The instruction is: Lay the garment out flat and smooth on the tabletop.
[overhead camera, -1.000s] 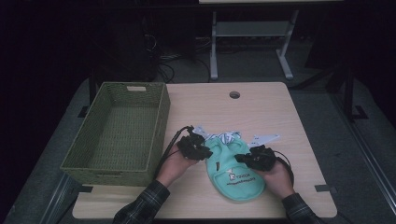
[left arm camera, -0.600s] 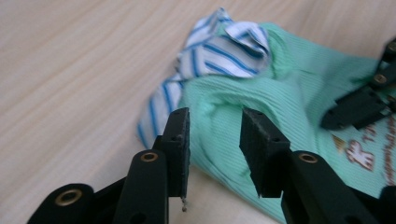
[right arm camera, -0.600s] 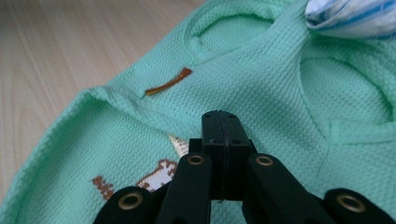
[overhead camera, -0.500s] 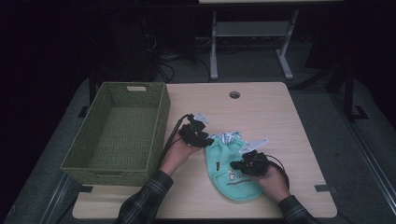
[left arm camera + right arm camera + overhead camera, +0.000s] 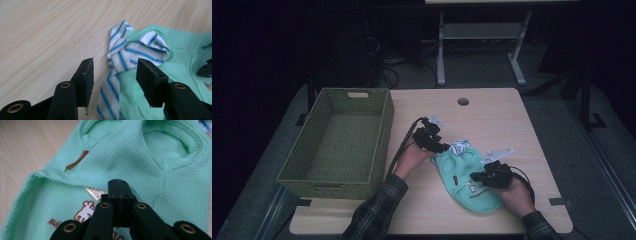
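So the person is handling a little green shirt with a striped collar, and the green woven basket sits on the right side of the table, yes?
Not quite. The basket sits on the left side of the table, as the high view shows. The rest holds: the green shirt with its blue-and-white striped collar lies between the two grippers.

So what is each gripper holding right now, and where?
The left gripper is open around the striped blue-and-white collar, gripping nothing. The right gripper is shut; whether it pinches the mint-green knit garment cannot be told.

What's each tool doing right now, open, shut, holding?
Left tool: open, jaws just been opening, astride the striped collar, not gripping.
Right tool: shut, over the green shirt.
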### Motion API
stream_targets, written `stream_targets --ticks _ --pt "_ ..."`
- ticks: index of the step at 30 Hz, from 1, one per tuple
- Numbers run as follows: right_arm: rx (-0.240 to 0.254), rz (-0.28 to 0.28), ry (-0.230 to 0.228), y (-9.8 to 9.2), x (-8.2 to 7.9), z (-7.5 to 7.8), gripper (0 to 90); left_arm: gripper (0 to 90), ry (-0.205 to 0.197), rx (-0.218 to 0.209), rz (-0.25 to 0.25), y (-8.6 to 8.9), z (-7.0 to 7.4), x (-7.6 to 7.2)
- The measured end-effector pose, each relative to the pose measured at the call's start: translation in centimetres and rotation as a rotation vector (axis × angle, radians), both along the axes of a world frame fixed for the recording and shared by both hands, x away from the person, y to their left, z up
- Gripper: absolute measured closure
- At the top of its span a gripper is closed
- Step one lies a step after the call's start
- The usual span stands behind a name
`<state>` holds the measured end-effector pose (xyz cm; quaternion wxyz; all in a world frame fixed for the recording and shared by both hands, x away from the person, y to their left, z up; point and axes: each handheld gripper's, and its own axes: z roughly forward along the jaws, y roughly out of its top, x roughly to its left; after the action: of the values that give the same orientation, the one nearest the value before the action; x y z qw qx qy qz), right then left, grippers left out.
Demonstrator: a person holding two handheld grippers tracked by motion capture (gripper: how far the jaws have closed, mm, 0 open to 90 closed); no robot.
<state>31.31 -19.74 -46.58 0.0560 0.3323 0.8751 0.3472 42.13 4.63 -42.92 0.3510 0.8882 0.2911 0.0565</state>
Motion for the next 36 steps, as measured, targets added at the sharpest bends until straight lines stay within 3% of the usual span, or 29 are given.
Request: stream_targets --ticks 4,10,12,18,27,30,32,36 --pt "0.007 -0.003 0.0 -0.3 0.2 -0.1 90.0 42.4 0.02 -0.031 0.005 -0.9 -1.0 0.3" --pt "0.004 -0.001 -0.003 -0.3 0.2 -0.1 90.0 38.3 0.044 0.003 -0.012 -1.7 -2.4 0.4" --pt "0.004 -0.002 -0.002 -0.3 0.2 -0.1 89.9 37.8 0.038 0.042 -0.034 -1.8 -2.6 0.4" --pt "0.003 -0.006 0.002 -0.3 0.3 0.0 89.9 38.6 0.027 0.075 -0.049 -2.3 -2.8 0.0" --pt "0.007 -0.007 0.003 -0.3 0.3 -0.1 89.9 54.1 0.029 0.09 -0.066 -2.5 -2.8 -0.8" --pt "0.008 -0.008 0.003 -0.3 0.3 -0.1 89.9 64.5 -0.001 0.11 -0.074 -2.6 -2.8 -1.1" --pt "0.006 -0.012 0.007 -0.3 0.3 0.0 89.9 74.5 0.009 0.1 -0.081 -2.6 -2.8 -1.2" --pt "0.006 -0.012 0.009 -0.3 0.3 0.0 89.9 81.3 0.023 0.099 -0.077 -2.5 -2.7 -1.2"
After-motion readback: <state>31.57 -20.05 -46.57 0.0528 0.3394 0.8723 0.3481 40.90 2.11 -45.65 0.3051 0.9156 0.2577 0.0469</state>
